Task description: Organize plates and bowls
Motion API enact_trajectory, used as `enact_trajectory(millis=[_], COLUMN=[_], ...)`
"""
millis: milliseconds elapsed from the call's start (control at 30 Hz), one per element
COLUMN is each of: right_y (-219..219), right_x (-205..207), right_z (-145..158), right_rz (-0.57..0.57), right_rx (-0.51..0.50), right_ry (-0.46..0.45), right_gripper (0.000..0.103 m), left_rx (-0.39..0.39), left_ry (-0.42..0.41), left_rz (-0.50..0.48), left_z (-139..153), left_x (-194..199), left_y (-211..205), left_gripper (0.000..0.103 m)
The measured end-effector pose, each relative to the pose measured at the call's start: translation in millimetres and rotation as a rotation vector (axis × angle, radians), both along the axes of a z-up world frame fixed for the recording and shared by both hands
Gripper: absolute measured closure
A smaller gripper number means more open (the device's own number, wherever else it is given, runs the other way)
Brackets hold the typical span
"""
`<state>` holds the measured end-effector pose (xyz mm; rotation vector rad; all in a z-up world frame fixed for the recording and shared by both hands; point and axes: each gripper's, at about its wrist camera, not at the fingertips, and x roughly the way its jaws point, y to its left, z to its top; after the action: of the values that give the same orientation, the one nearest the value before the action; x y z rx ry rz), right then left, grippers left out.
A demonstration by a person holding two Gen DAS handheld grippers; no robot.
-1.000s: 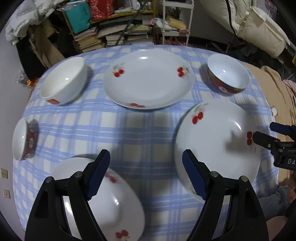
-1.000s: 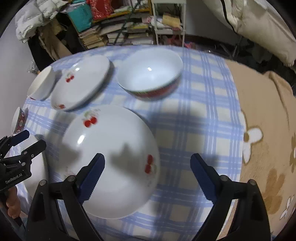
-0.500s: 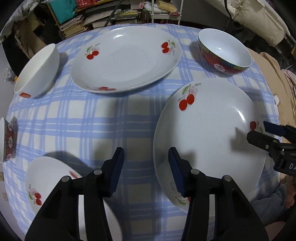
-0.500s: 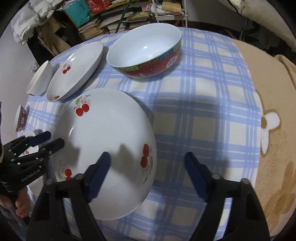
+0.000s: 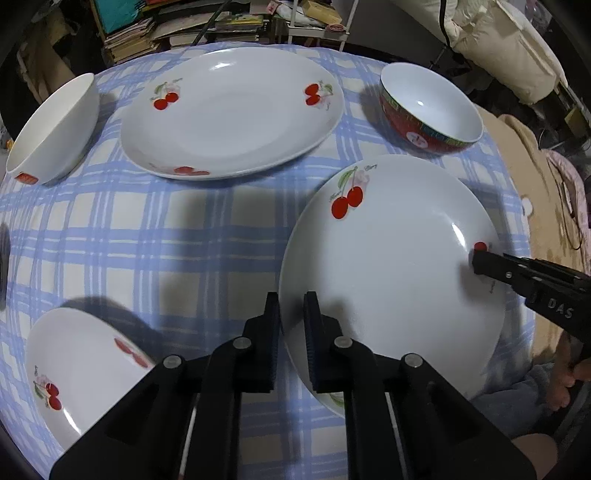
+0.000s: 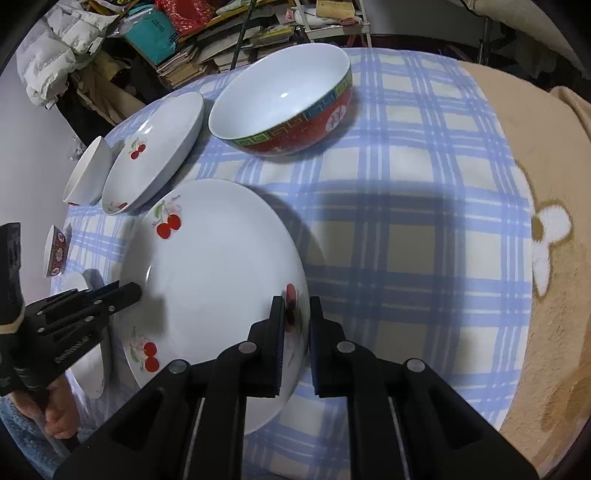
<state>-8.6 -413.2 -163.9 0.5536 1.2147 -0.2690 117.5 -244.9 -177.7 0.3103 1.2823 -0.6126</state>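
A large white cherry-print plate [image 5: 391,258] lies on the blue checked tablecloth [image 5: 147,229]. My left gripper [image 5: 291,314] is shut on its left rim. My right gripper [image 6: 297,317] is shut on its opposite rim; the plate also shows in the right wrist view [image 6: 218,284]. A second cherry plate [image 5: 229,110] sits at the back. A third cherry plate [image 5: 77,369] lies at the front left. A red-sided bowl [image 5: 430,107] stands at the back right, and a white bowl [image 5: 55,129] at the back left.
A small red-patterned bowl [image 6: 54,251] sits near the table's left edge. Beyond the table stand shelves of books [image 5: 177,29] and a white rack [image 6: 332,18]. A beige flowered blanket [image 6: 546,221] lies to the right of the table.
Both grippers have moved in and closed onto opposite rims of the large cherry plate. A second ago both were wide open.
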Motion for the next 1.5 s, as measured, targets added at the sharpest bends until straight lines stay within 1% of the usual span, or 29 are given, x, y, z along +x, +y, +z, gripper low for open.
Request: enact_trajectory(millis=[133, 300, 433, 567, 633, 700, 733, 800, 900, 1000, 1133, 1300, 1433, 1500], right_y=[2.9, 16.2, 34.7, 61.0, 72.1, 86.0, 91.0, 106.4, 127.0, 147.6, 168.7, 188.4, 200.3, 209.2], right_x=[5.9, 22.4, 34.9, 50.7, 58.3, 64.8, 66.2, 69.9, 78.4, 84.9, 89.0, 94.2, 96.5, 98.2], right_z=[6.7, 28.8, 48.0, 68.1, 75.2, 81.9, 84.4, 91.9, 96.3, 98.0, 97.4, 90.0, 77.8, 70.4], right_rz=[0.002, 0.002, 0.029, 0.077, 0.096, 0.116, 0.121, 0.149, 0.18, 0.218, 0.238, 0.27, 0.305, 0.33], right_rx=[0.023, 0.028, 0.017, 0.016, 0.035, 0.064, 0.074, 0.051, 0.054, 0.045, 0.052, 0.039, 0.055, 0.027], right_ry=[-0.014, -0.048, -0.061, -0.096, -0.118, -0.154, -0.175, -0.197, -0.206, -0.205, -0.232, -0.229, -0.213, -0.196], right_gripper=[0.09, 0.09, 0.089, 0.089, 0.089, 0.089, 0.09, 0.09, 0.09, 0.09, 0.09, 0.09, 0.09, 0.09], left_rx=[0.002, -0.002, -0.006, -0.007, 0.004, 0.006, -0.004, -0.022, -0.011, -0.01, -0.001, -0.013, -0.015, -0.026], left_ry=[-0.018, -0.044, -0.079, -0.078, -0.104, -0.111, -0.103, -0.086, -0.097, -0.09, -0.094, -0.094, -0.081, -0.057], left_rz=[0.007, 0.038, 0.065, 0.118, 0.145, 0.171, 0.18, 0.201, 0.219, 0.241, 0.262, 0.293, 0.348, 0.365], left_z=[15.8, 42.1, 66.2, 85.9, 94.6, 99.5, 100.9, 104.0, 106.5, 107.6, 108.0, 104.1, 88.3, 80.1], left_x=[-1.0, 5.5, 10.8, 16.3, 17.2, 17.3, 17.9, 17.1, 14.8, 10.9, 6.3, 2.2, 1.9, 2.9], left_y=[8.4, 20.5, 44.1, 75.5, 93.2, 110.8, 121.9, 141.9, 164.9, 189.6, 209.7, 231.0, 246.2, 251.6], left_gripper=[0.091, 0.091, 0.091, 0.091, 0.091, 0.091, 0.091, 0.091, 0.091, 0.091, 0.091, 0.091, 0.091, 0.091])
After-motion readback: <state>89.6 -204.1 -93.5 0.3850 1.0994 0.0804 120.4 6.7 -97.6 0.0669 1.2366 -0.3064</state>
